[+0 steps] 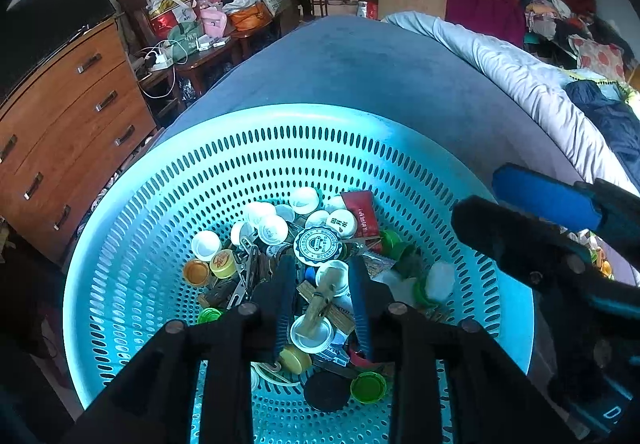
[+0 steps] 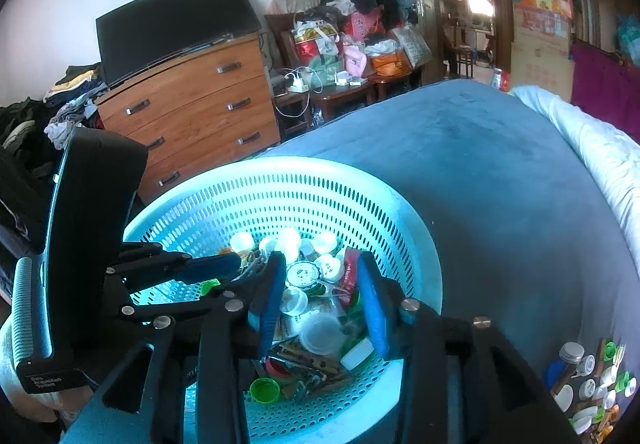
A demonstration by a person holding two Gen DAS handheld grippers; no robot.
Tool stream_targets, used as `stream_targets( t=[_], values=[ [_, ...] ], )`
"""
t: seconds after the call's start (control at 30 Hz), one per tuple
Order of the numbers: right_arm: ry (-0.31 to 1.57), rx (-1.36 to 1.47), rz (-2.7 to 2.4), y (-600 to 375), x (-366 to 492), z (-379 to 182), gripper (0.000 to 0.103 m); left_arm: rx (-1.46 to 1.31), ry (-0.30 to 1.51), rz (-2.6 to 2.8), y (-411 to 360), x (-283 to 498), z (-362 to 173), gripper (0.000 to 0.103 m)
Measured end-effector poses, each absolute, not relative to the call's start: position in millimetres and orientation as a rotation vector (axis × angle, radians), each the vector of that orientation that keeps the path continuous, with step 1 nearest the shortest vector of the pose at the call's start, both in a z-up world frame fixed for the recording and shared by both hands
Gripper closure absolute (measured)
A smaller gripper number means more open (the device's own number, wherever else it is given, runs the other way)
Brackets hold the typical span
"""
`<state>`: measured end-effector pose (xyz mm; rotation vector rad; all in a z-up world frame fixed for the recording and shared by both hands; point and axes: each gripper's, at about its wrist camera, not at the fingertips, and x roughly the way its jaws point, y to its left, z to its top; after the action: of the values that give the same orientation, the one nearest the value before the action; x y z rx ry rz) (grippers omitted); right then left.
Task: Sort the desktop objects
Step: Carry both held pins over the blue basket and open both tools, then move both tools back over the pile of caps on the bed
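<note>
Two grippers hang over a pale blue perforated basket (image 1: 168,179) that sits on a blue-covered bed (image 1: 360,63). Far left in the left wrist view stands a wooden chest of drawers (image 1: 68,115), with a dark screen (image 1: 52,11) on top. Moving right, the basket's floor holds a heap of small things: white bottle caps (image 1: 272,228), an orange cap (image 1: 196,272), a yellow cap (image 1: 222,264), green caps (image 1: 368,387), a round printed badge (image 1: 318,246) and a red sachet (image 1: 365,217). The left gripper (image 1: 325,308) points down into this heap with its jaws parted; a wooden clothespin (image 1: 320,308) lies in the gap between them, its lower end over a white cap (image 1: 311,336), and the pads do not press on it. Right of that, the right gripper (image 1: 520,203) reaches in over the basket's right rim. In the right wrist view its jaws (image 2: 320,308) stand apart above a clear round lid (image 2: 322,332) and more clothespins (image 2: 308,360), gripping nothing. At the far right, on the bed beside the basket, lies a separate cluster of caps and small bottles (image 2: 588,384). A white quilt (image 2: 600,147) runs along the bed's far right side.
</note>
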<state>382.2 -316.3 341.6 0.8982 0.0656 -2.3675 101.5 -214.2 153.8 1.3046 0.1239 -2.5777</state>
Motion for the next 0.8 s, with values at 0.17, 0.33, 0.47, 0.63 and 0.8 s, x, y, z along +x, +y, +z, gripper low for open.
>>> stream_targets(
  t=[0.17, 0.33, 0.47, 0.63, 0.8],
  values=[
    [0.058, 0.894, -2.373, -313, 384, 342, 0.064, 1.305, 0.125, -2.569, -214, 102, 153, 0.073],
    [0.031, 0.879, -2.398, -298, 389, 343, 0.060, 1.301, 0.092, -2.559, -210, 101, 153, 0.073],
    [0.025, 0.821, -2.515, -245, 415, 341, 0.059, 1.233, 0.027, -2.616, -188, 101, 168, 0.073],
    [-0.021, 0.969, -2.705, -143, 461, 293, 0.043, 1.144, -0.092, -2.847, -108, 94, 190, 0.062],
    [-0.177, 1.236, -2.762, -46, 512, 231, 0.043, 1.345, -0.020, -3.043, -20, 60, 152, 0.054]
  ],
)
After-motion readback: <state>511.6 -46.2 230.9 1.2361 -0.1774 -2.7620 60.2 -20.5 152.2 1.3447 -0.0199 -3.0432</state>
